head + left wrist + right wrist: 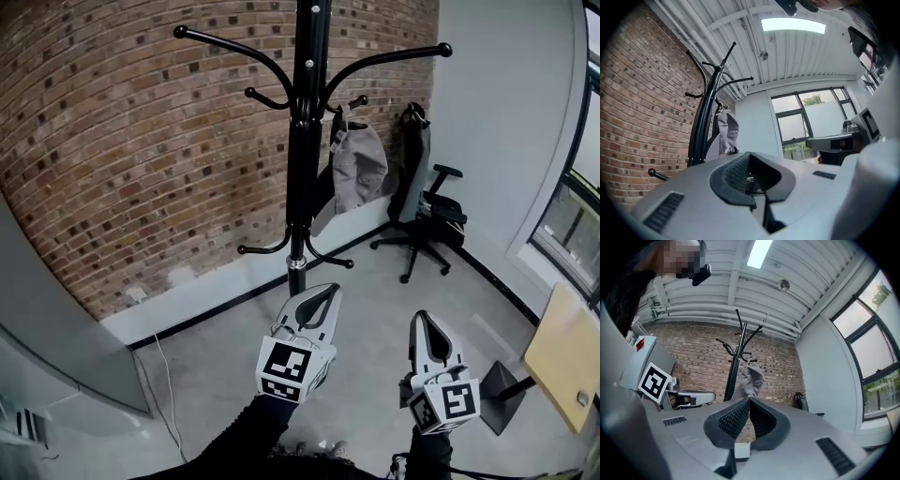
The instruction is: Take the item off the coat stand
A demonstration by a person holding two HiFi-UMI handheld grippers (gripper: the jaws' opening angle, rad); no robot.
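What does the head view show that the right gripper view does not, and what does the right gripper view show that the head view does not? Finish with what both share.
Only the head view: the grey floor, a white cable lying on it, and the wooden tabletop at the right edge.
Only the right gripper view: the ribbed ceiling with its light strip.
Both: the black coat stand, the grey item hanging from one of its hooks, the brick wall behind, and the left gripper.

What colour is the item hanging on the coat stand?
Grey. The hanging item shows best in the head view.
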